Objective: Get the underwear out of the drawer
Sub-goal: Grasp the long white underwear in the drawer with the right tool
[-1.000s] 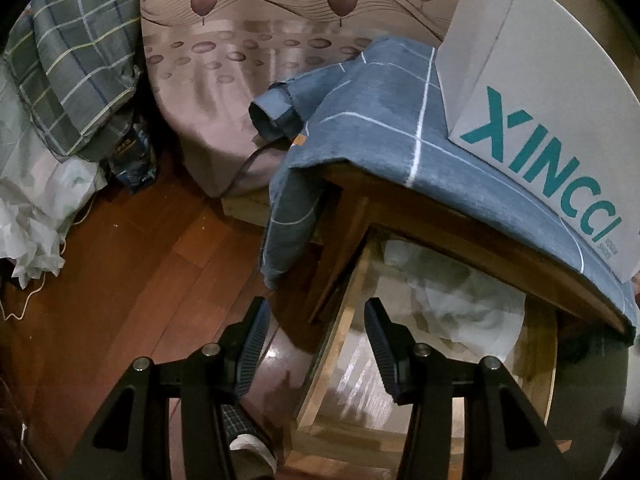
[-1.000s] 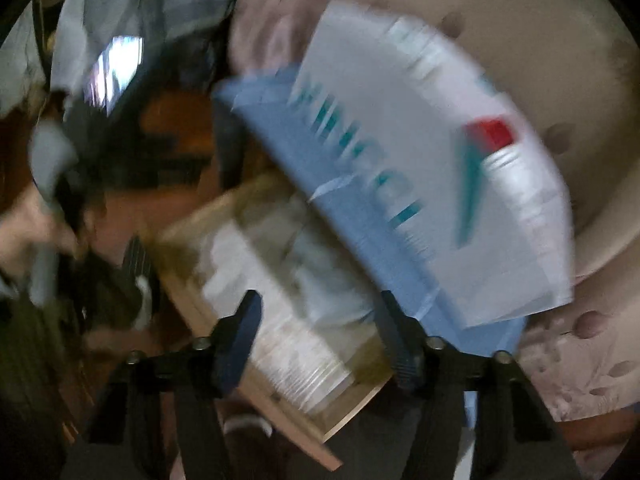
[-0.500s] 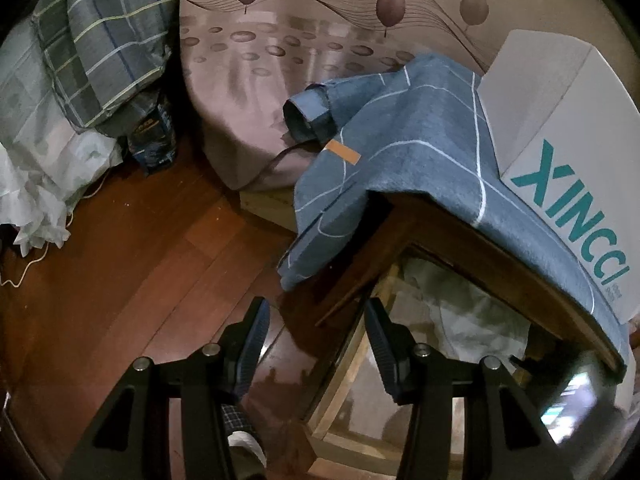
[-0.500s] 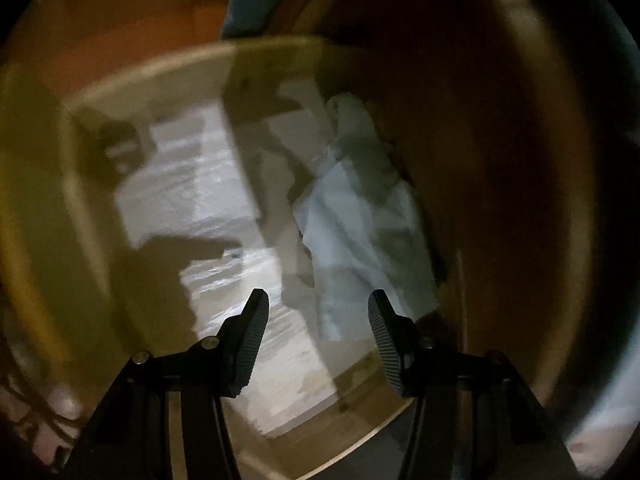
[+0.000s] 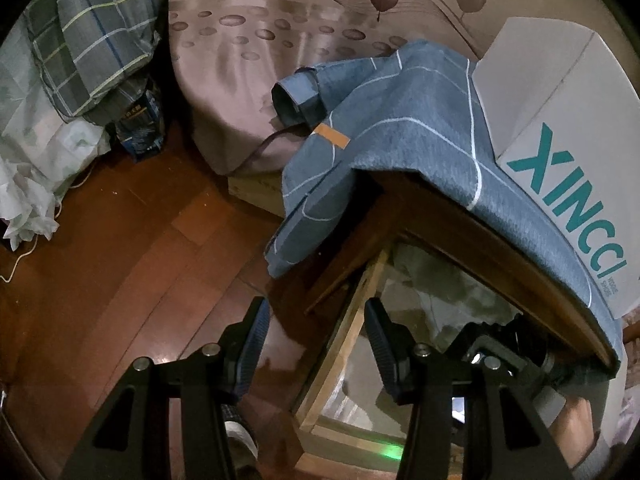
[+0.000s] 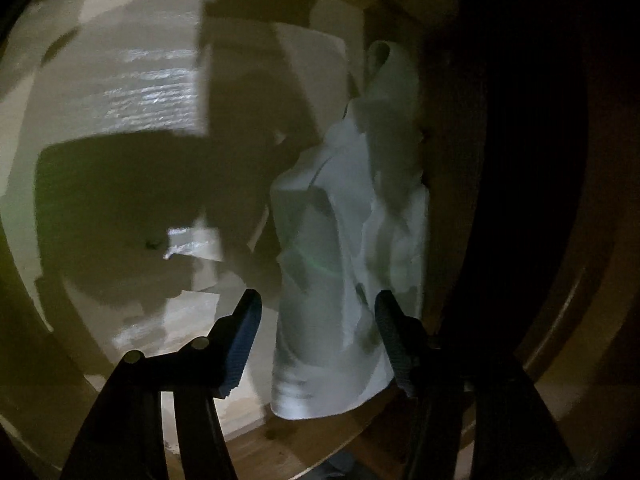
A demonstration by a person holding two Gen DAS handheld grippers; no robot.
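Observation:
The wooden drawer (image 5: pixel 344 320) stands pulled out under a nightstand (image 5: pixel 480 240). Crumpled white underwear (image 6: pixel 348 240) lies at the right side of the drawer floor (image 6: pixel 120 160), against the dark side wall. My right gripper (image 6: pixel 318 340) is down inside the drawer with its jaws opening. The near end of the underwear lies between the fingers, and the pads do not press on it. My left gripper (image 5: pixel 318 344) hangs open and empty above the drawer's left corner. In the left wrist view the underwear (image 5: pixel 452 300) shows pale in shadow, next to the right gripper's black frame (image 5: pixel 492 354).
A blue checked cloth (image 5: pixel 400 128) drapes over the nightstand, and a white printed box (image 5: pixel 560 120) stands on it. A bed with a leaf-patterned sheet (image 5: pixel 248 40) is behind, a plaid blanket (image 5: pixel 100 28) is at the far left, and the red-brown wood floor (image 5: pixel 120 260) lies to the left.
My right gripper came down from above the nightstand into the drawer, up to the white underwear, and its jaws widened. The left gripper rolled slightly and stayed in place.

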